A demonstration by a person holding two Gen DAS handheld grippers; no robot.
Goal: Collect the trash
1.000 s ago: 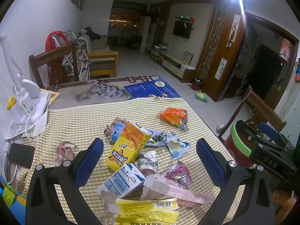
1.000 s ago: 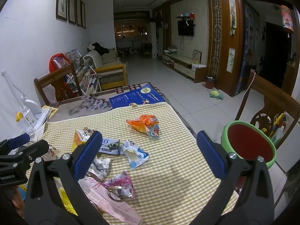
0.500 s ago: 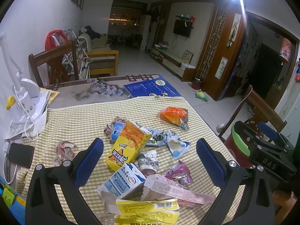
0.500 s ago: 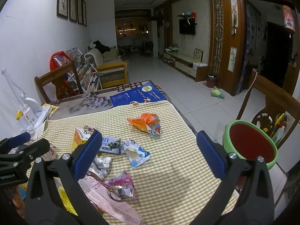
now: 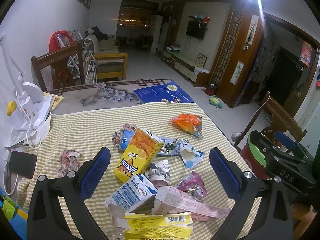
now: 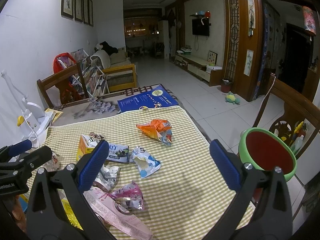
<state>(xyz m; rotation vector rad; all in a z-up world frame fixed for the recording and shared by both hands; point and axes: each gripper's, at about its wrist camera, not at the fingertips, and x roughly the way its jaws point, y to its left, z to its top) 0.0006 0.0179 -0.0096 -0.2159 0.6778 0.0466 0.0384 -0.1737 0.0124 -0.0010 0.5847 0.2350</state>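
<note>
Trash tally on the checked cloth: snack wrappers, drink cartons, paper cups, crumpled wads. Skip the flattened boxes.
Wrappers: 3 (orange wrapper, blue-white wrapper, pink wrapper)
Drink cartons: 2 (yellow carton, blue-white carton)
Paper cups: 1 (paper cup)
Crumpled wads: 2 (left wad, far wad)
Total: 8

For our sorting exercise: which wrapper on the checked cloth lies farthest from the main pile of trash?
The orange wrapper, alone toward the cloth's far right edge; the other wrappers cluster around the yellow juice carton.

Only the right gripper (image 6: 158, 166) has drifted slightly; trash unmoved.
</note>
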